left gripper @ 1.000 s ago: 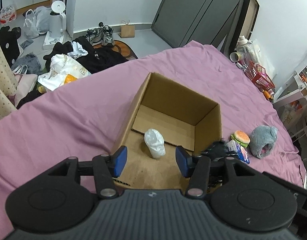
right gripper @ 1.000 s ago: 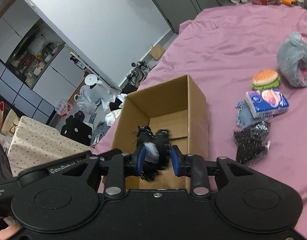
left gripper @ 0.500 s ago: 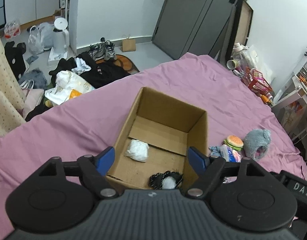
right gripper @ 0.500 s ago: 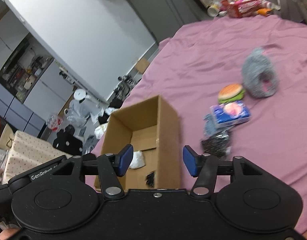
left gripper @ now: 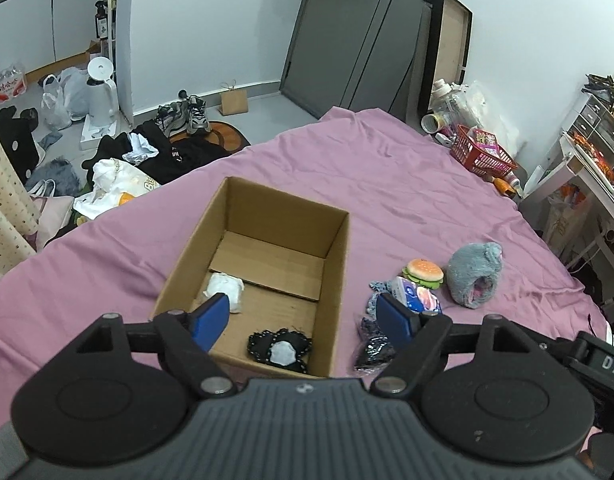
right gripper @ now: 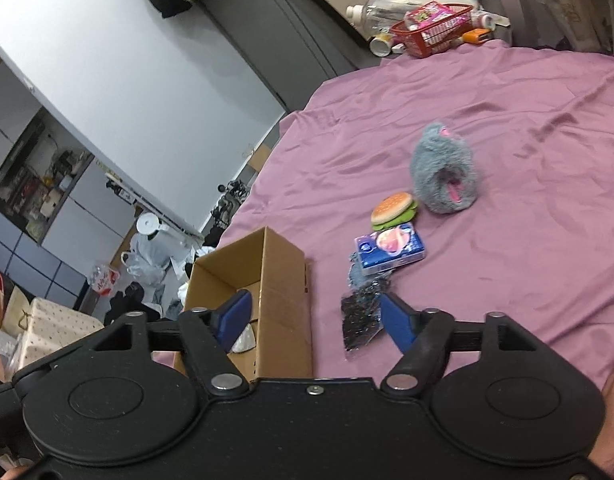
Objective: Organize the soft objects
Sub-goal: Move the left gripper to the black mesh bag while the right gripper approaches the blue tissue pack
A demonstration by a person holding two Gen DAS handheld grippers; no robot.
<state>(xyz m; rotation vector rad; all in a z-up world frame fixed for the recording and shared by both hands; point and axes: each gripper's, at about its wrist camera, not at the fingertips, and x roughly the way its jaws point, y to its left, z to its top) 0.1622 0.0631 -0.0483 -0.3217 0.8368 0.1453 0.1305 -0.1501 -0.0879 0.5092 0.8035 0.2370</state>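
An open cardboard box (left gripper: 339,252) (right gripper: 283,280) sits on the purple bedsheet (left gripper: 387,184). Inside it lie a white soft bundle (left gripper: 223,287) and a black lacy item with a white centre (left gripper: 281,350). Right of the box lie a black mesh pouch (left gripper: 373,350) (right gripper: 361,316), a blue tissue pack (left gripper: 417,298) (right gripper: 389,249), a burger toy (left gripper: 423,273) (right gripper: 393,209) and a grey fluffy plush (left gripper: 475,278) (right gripper: 445,170). My left gripper (left gripper: 305,318) hangs open above the box's near edge. My right gripper (right gripper: 315,320) is open and empty, between box and pouch.
A red basket (left gripper: 483,152) (right gripper: 431,30) with bottles stands at the bed's far corner. Clothes, shoes and bags (left gripper: 147,148) litter the floor left of the bed. A shelf unit (left gripper: 587,176) lines the right side. A hand (right gripper: 613,412) shows at the right wrist view's edge.
My right gripper let go of the black lacy item, which now lies in the box, and swung right toward the pouch. My left gripper opened wider and rose away from the box.
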